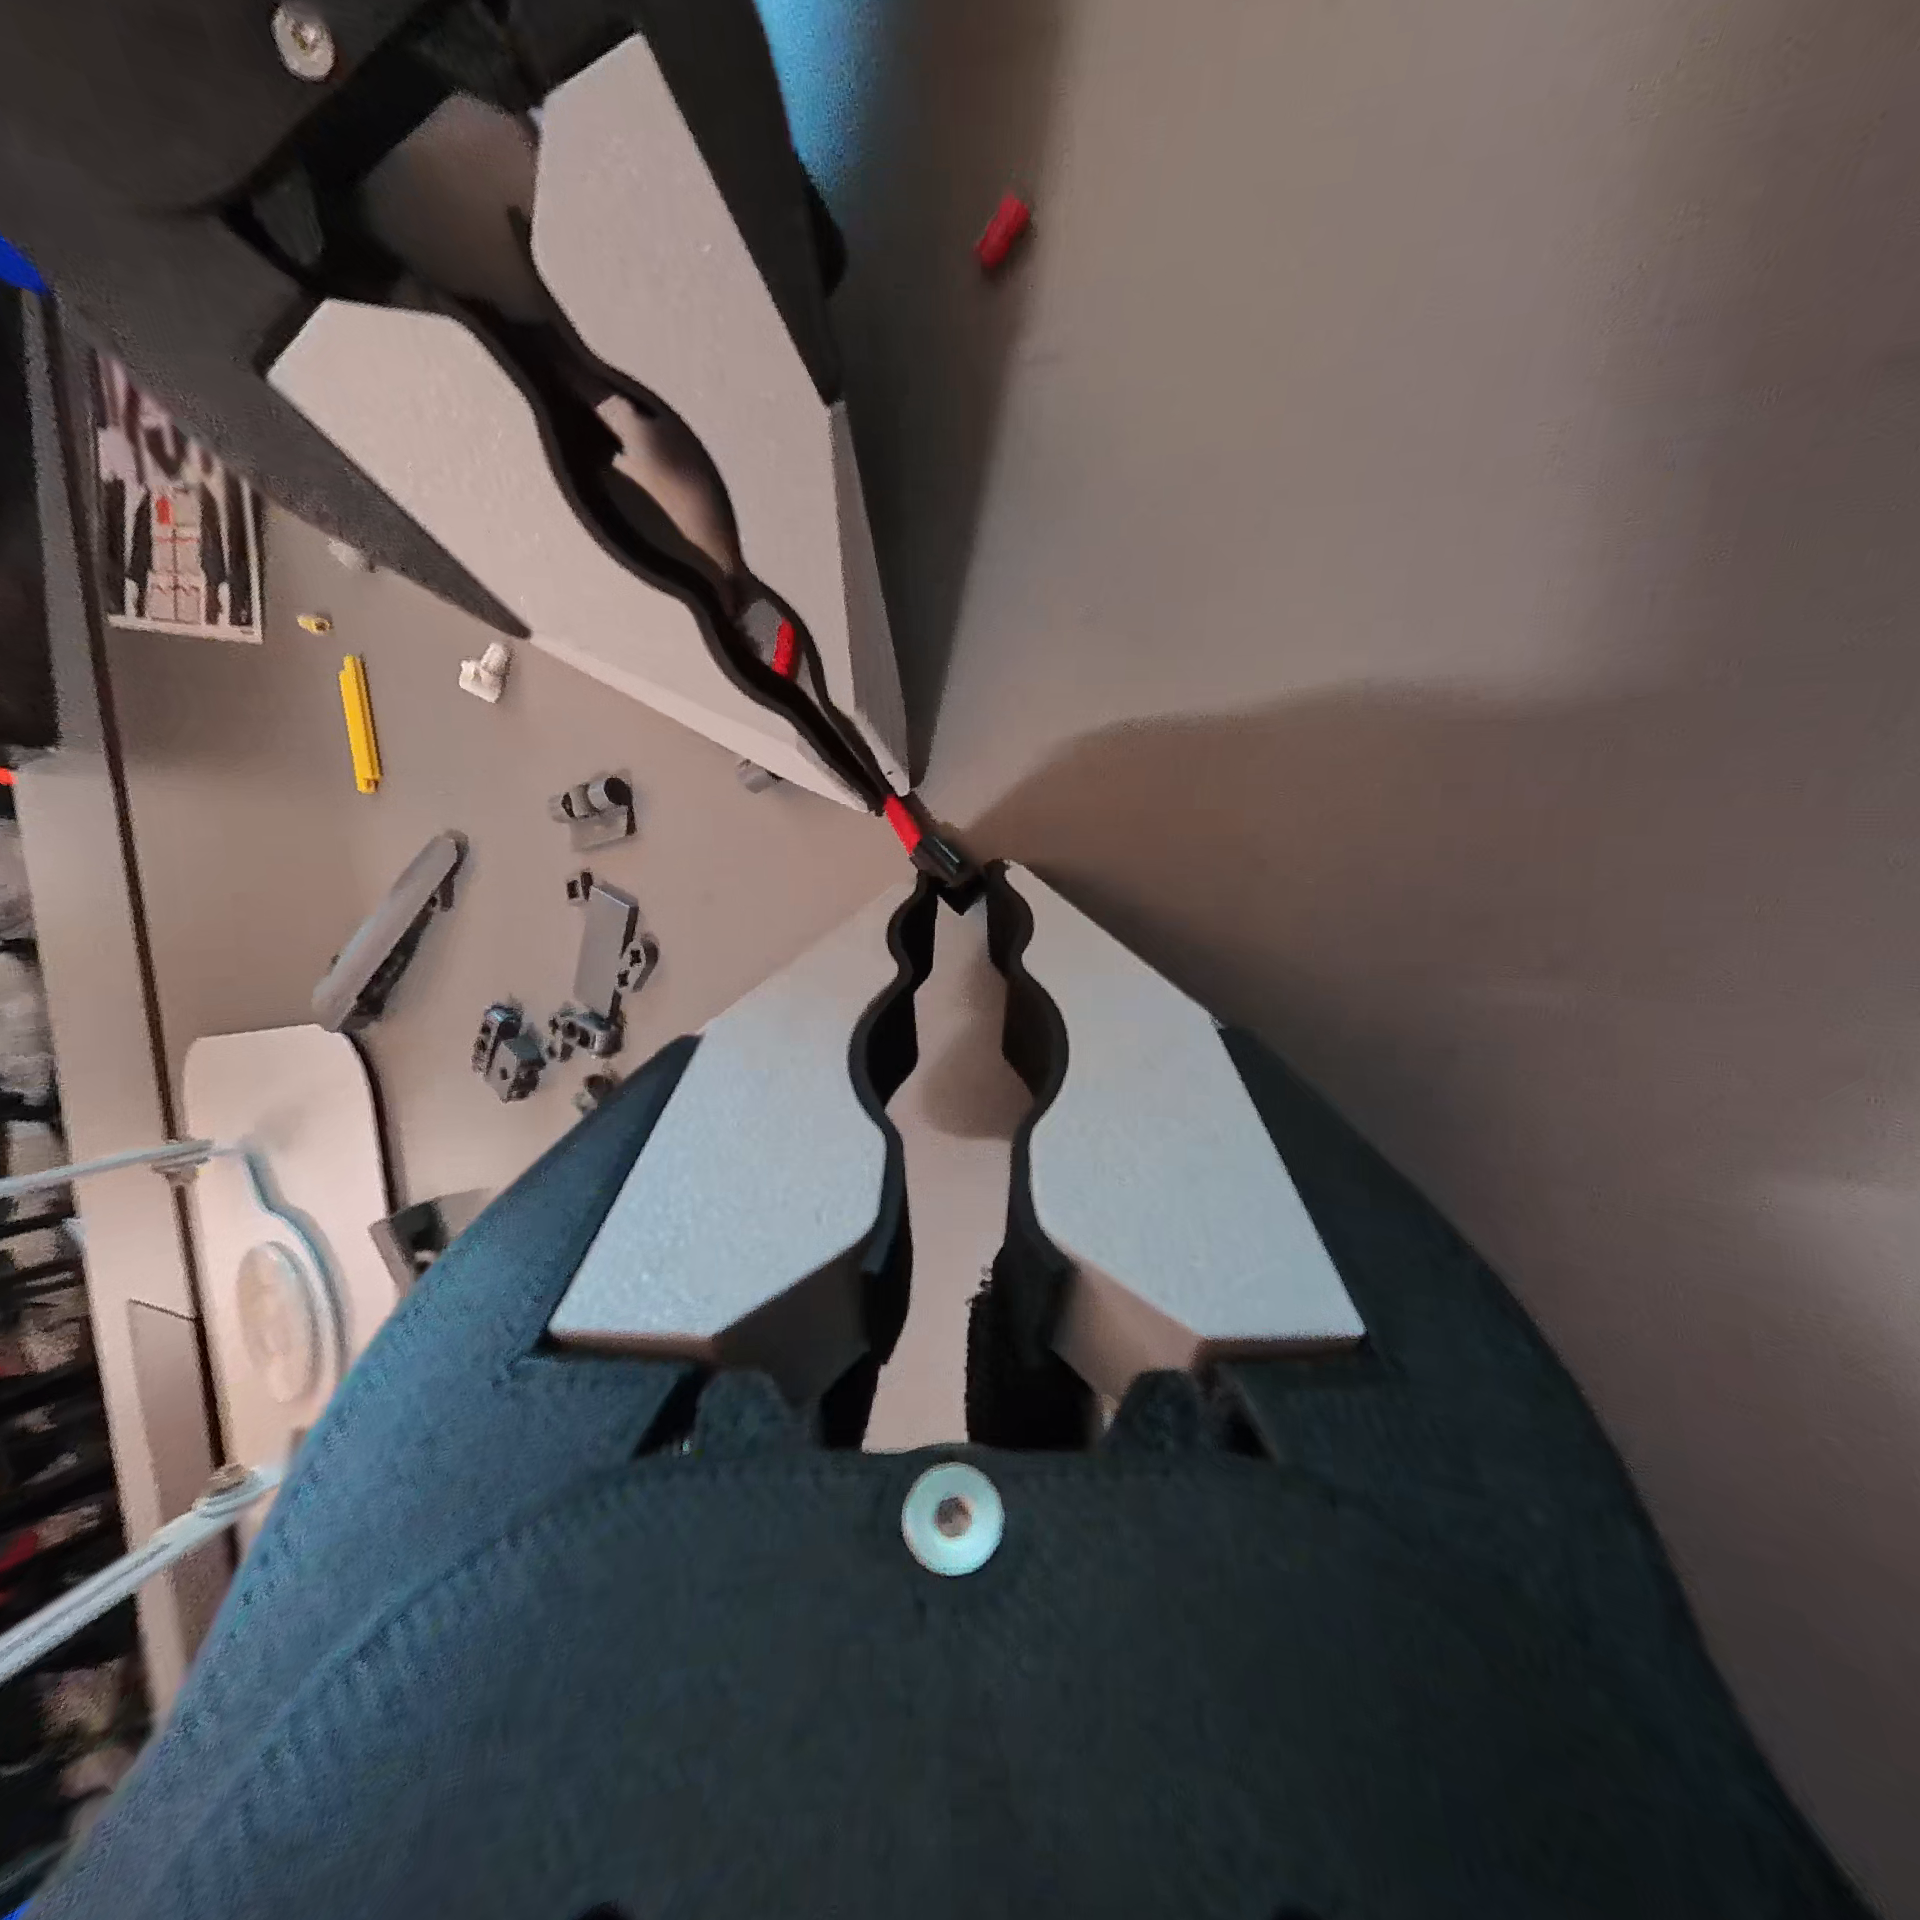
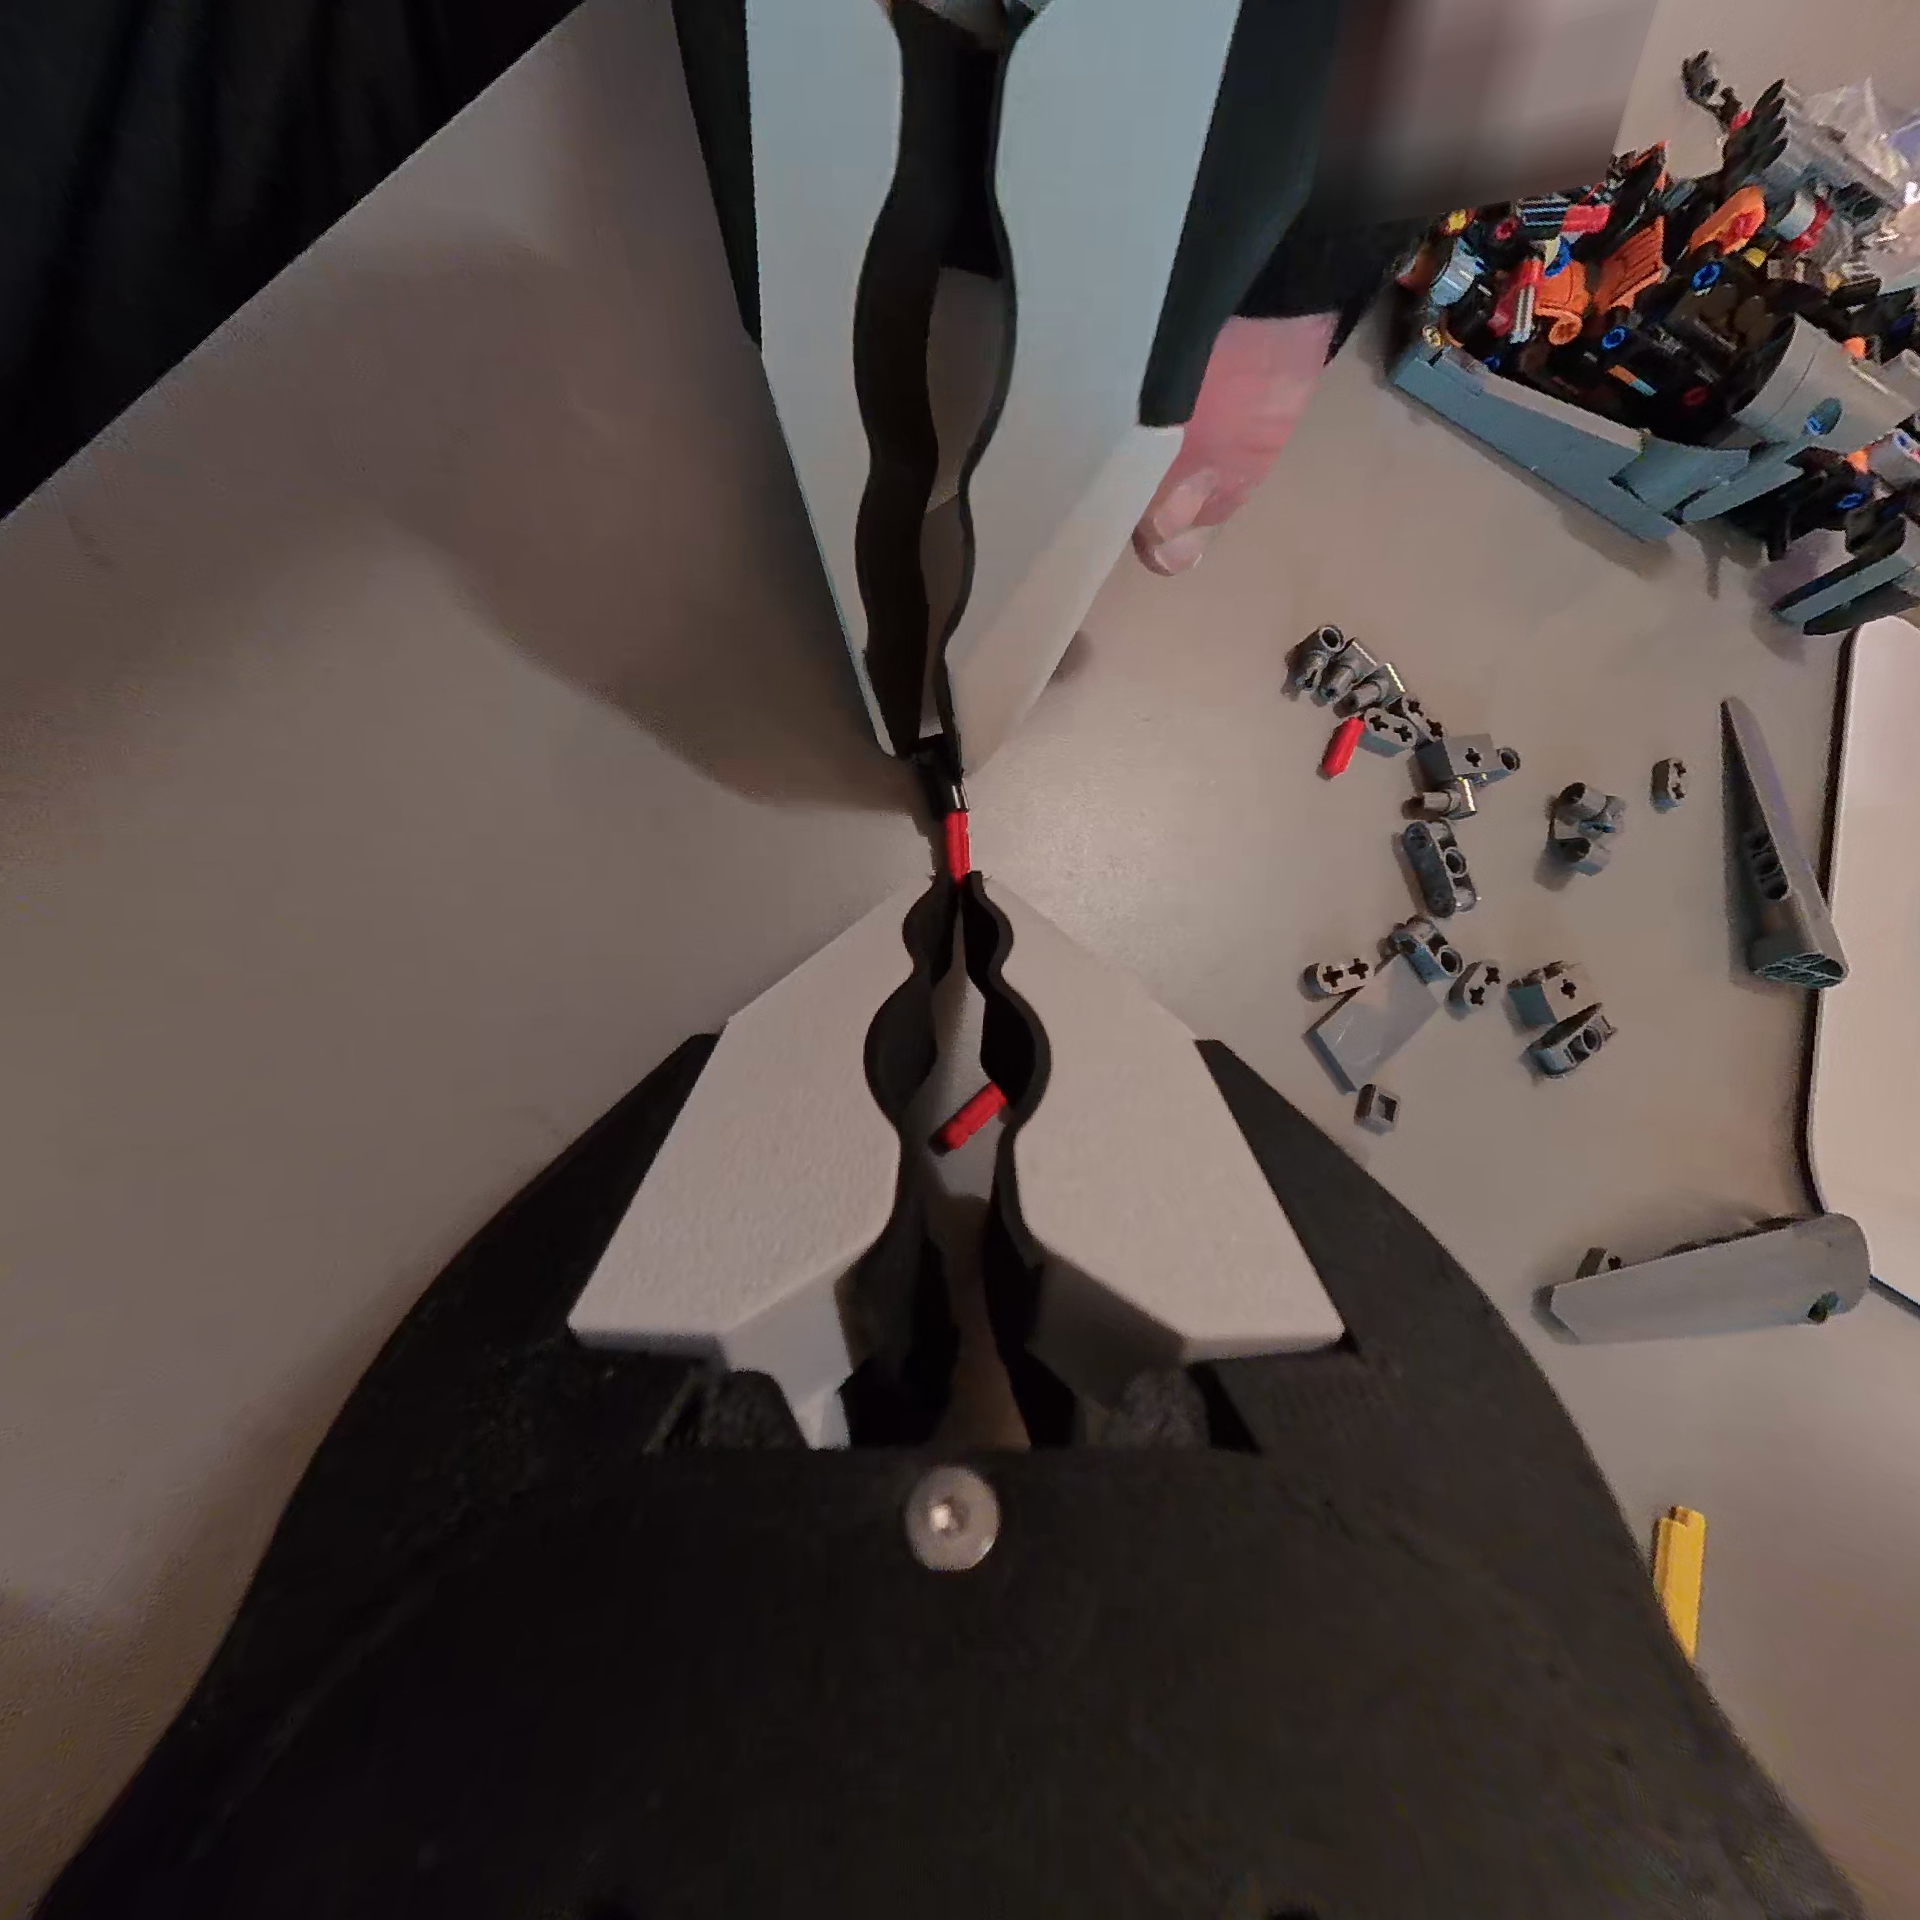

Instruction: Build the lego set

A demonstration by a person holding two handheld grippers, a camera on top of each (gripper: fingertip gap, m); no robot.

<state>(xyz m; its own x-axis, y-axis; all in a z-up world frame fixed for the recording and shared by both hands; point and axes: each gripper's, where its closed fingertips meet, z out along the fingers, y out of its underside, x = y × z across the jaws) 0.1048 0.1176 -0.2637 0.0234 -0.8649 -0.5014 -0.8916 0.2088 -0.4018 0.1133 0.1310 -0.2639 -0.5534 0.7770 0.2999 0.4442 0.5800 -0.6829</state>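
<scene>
My left gripper is shut on a small black connector, held above the grey table. My right gripper is shut on a thin red axle. The two grippers meet tip to tip. The axle's far end sits in the black connector. The right wrist view shows the left gripper coming in from the top. The left wrist view shows the right gripper coming in from the upper left. A short red pin shows through the gap behind my right fingers.
Several loose grey pieces lie on the table to the right, with a red pin among them. A yellow beam, a long grey panel, a part-built model and a person's hand are nearby. Another red pin lies apart. Only a small space, under 4 cm, lies between the two pairs of fingers. It is some 9 cm from my left tips to the red pin.
</scene>
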